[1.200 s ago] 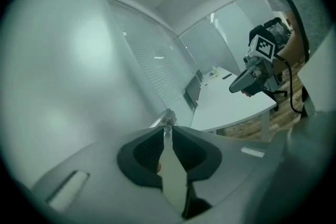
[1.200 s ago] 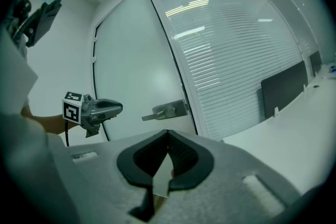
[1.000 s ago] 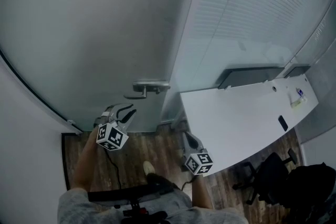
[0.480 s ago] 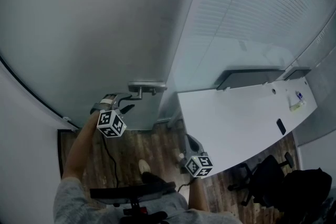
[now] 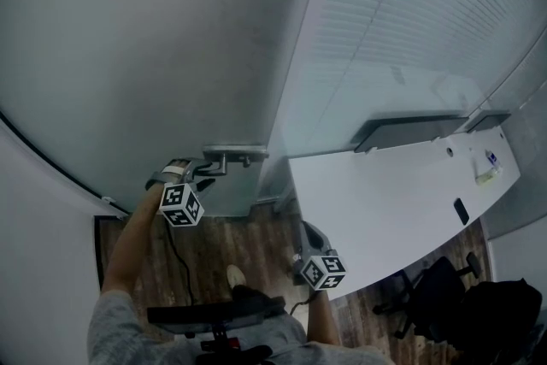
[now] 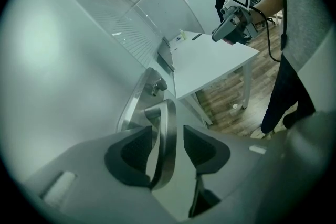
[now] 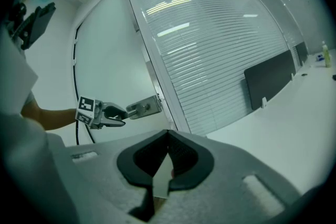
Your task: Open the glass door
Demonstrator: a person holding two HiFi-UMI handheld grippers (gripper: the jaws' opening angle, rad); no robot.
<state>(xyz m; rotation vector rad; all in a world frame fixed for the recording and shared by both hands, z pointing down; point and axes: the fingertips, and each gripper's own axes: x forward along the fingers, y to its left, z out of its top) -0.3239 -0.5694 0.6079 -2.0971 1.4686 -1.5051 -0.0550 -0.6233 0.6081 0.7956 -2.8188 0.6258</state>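
Note:
The frosted glass door (image 5: 154, 38) carries a metal lever handle (image 5: 224, 160) near its right edge. My left gripper (image 5: 201, 177) has reached the lever from the left, and its jaws are opening. In the left gripper view the lever (image 6: 167, 113) runs between the two dark pads (image 6: 131, 152), with a gap at the right pad. My right gripper (image 5: 306, 228) hangs low by the desk edge, away from the door. Its jaws meet at the tips with nothing between them (image 7: 168, 136). The right gripper view shows the left gripper (image 7: 113, 114) at the handle (image 7: 143, 107).
A white desk (image 5: 393, 192) stands right of the door, against a glass partition with blinds (image 5: 410, 21). A dark panel (image 5: 410, 128) stands at its back edge. A black office chair (image 5: 436, 286) stands on the wood floor (image 5: 214, 244). A white wall (image 5: 43, 209) curves along the left.
My left gripper has moved from below the handle to the lever, which now lies between its jaws. The right gripper has barely shifted.

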